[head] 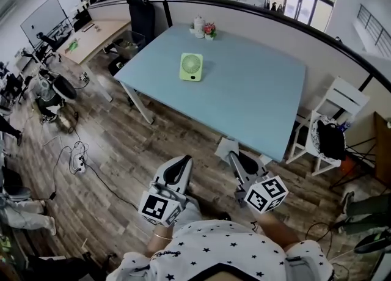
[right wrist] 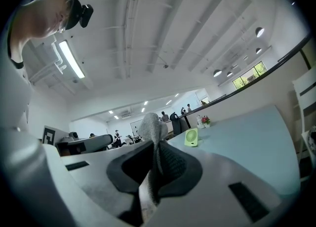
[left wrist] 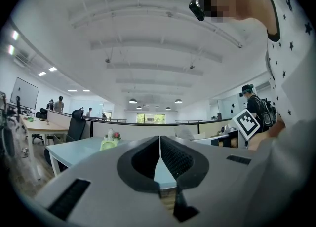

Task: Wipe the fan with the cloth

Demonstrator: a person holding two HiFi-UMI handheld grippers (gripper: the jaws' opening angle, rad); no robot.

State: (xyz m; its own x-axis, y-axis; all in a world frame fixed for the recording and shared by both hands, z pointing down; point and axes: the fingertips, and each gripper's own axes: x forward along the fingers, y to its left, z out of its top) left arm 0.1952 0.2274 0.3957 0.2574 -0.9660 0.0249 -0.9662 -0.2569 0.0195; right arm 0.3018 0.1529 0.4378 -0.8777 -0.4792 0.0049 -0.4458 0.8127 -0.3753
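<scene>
A small light-green fan stands upright on the pale blue table, towards its far left; it also shows as the fan and fan in the gripper views. Both grippers hang well short of the table, over the wooden floor near my body. My left gripper is shut with nothing between its jaws. My right gripper is shut on a grey cloth, which sticks up out of the jaws; in the head view only a pale corner of the cloth shows.
A white pot and small pink flowers sit at the table's far edge. A white chair with a dark bag stands at the right, a black office chair beyond the far left corner. Cables lie on the floor at left.
</scene>
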